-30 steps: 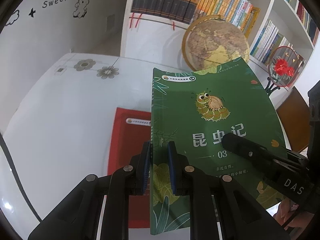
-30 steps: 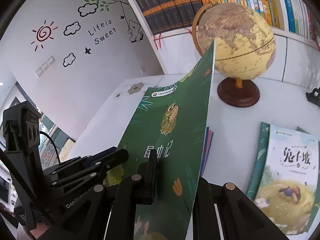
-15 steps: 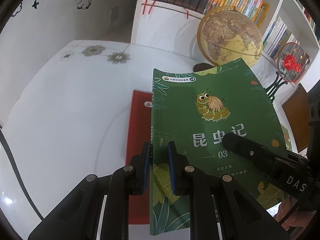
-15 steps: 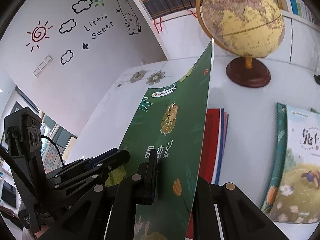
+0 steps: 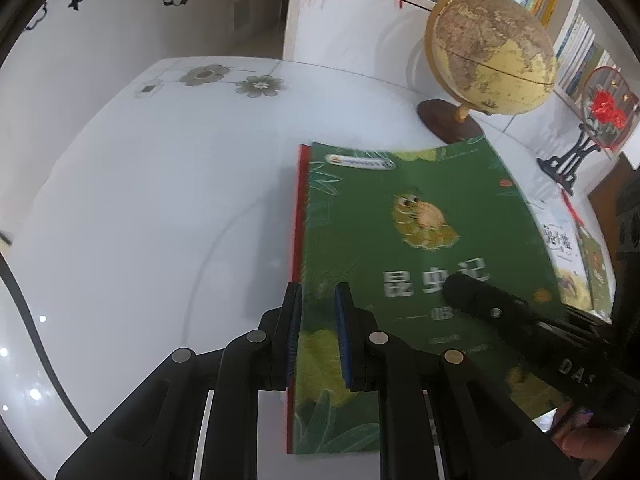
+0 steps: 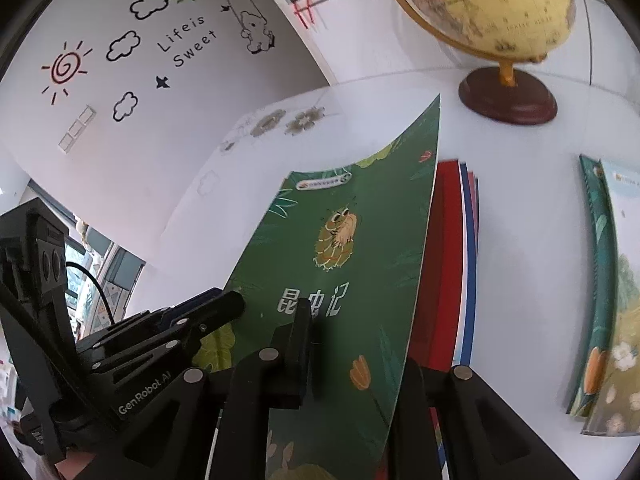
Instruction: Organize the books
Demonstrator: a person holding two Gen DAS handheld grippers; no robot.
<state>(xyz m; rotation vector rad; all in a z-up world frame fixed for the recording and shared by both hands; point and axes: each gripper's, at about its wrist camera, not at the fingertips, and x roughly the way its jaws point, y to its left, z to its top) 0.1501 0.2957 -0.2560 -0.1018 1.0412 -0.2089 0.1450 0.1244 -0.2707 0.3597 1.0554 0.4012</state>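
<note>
Left wrist view: glossy white table point(image 5: 160, 208) with a grey flower print at the far edge. Left gripper point(image 5: 318, 332), matte black with blue pads, is clamped on the spine edge of the green book point(image 5: 400, 248), a thin, flat softcover with a glossy printed cover. Under it lies a red book point(image 5: 297, 216), only a narrow strip showing. Right gripper point(image 5: 472, 292) lies over the cover's right part. Globe point(image 5: 490, 44), a beige sphere on a round dark wooden base, stands behind.

Right wrist view: green book point(image 6: 352, 280) is tilted, its right edge raised and slightly bowed. Right gripper point(image 6: 356, 360) has that edge between its jaws, which are opening. Flat stack of red and blue books point(image 6: 452, 264) sits below. Illustrated book point(image 6: 616, 280) lies apart at right.
</note>
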